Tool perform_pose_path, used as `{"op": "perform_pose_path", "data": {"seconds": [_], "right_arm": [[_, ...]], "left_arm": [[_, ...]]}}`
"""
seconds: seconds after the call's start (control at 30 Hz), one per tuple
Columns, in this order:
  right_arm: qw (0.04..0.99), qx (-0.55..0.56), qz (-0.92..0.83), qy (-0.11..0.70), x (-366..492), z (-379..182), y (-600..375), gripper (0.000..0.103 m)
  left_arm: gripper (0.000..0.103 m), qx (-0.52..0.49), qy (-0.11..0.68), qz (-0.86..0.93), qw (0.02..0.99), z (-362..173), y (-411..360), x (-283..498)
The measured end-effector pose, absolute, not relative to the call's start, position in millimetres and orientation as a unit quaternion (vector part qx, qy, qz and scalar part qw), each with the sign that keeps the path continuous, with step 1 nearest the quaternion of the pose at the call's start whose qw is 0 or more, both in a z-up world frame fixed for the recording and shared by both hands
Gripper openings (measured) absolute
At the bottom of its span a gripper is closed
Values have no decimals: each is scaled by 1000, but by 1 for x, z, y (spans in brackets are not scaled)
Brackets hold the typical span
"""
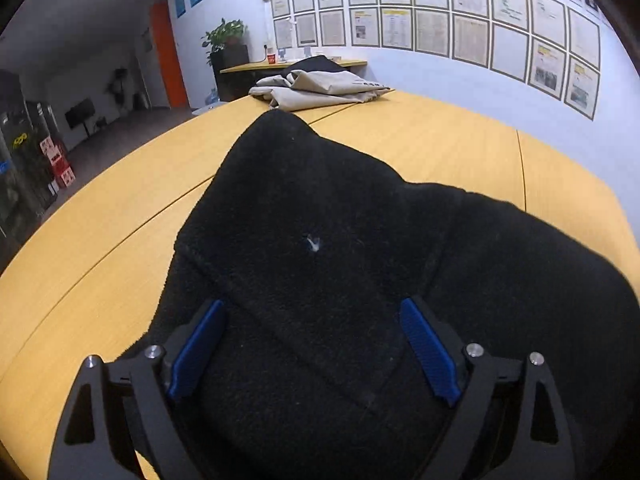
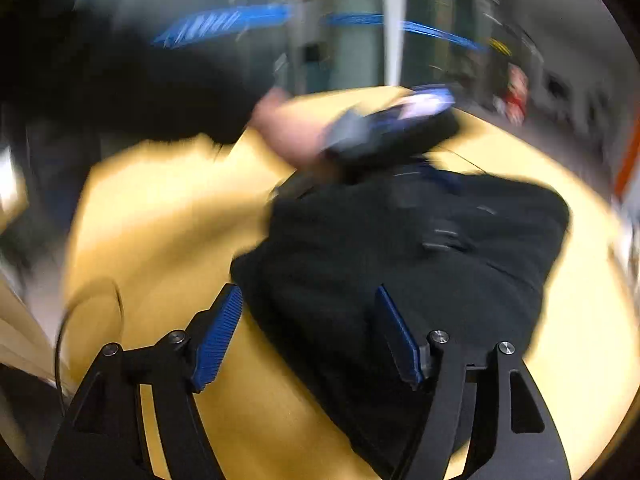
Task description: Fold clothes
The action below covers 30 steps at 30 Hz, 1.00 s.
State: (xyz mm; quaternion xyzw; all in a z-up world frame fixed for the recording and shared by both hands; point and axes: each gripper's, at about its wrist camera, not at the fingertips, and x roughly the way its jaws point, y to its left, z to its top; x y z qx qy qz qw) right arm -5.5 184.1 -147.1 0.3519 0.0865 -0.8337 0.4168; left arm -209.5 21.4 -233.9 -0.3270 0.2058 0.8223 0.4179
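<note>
A black fleece garment (image 1: 320,248) lies bunched on the yellow wooden table (image 1: 100,240). My left gripper (image 1: 312,312) is open, its blue pads (image 1: 424,344) spread over the garment's near part, nothing held. In the blurred right wrist view the same black garment (image 2: 420,264) lies on the table (image 2: 160,220). My right gripper (image 2: 308,300) is open over its near left edge. The person's hand with the other gripper (image 2: 384,128) is at the garment's far edge.
A beige garment (image 1: 320,90) and a dark one lie piled at the table's far end. A side desk (image 1: 292,65) with a potted plant (image 1: 224,36) stands by the wall of framed papers. The table edge curves to the left.
</note>
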Motion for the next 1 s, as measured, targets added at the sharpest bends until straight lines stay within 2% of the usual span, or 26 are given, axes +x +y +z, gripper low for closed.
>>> {"op": "perform_pose_path", "data": {"seconds": [0.1,0.2,0.3,0.33,0.4,0.5,0.6,0.7,0.8,1.0], "right_arm": [[385,353,-851,45,-50,-141,231,74],[386,407,-820,114,-77,-188,222,68],[402,416,-803,143,-74,-222,212,69],[400,415,-804,148,-75,-223,211,69],[398,414,-805,148,-77,-225,215,69],[402,413,-805,141,-83,-230,218,70],[407,412,-805,129,-90,-234,218,70],[415,412,-803,118,-89,-231,213,70],[427,415,-796,104,-91,-230,216,70],[455,414,-779,124,-78,-214,214,72]], "left_arm": [[94,-324,200,824,419,-237,19,-204],[95,-326,195,827,415,-236,21,-207],[95,-338,204,823,409,-232,20,-206],[94,-342,202,825,403,-225,17,-204],[87,-339,188,837,387,-200,7,-197],[87,-274,136,864,400,-140,-8,-159],[90,-222,133,857,446,-112,-7,-106],[90,-276,184,818,469,-151,7,-81],[86,-343,187,801,454,-211,-10,-77],[86,-321,165,807,468,-229,-32,-75]]}}
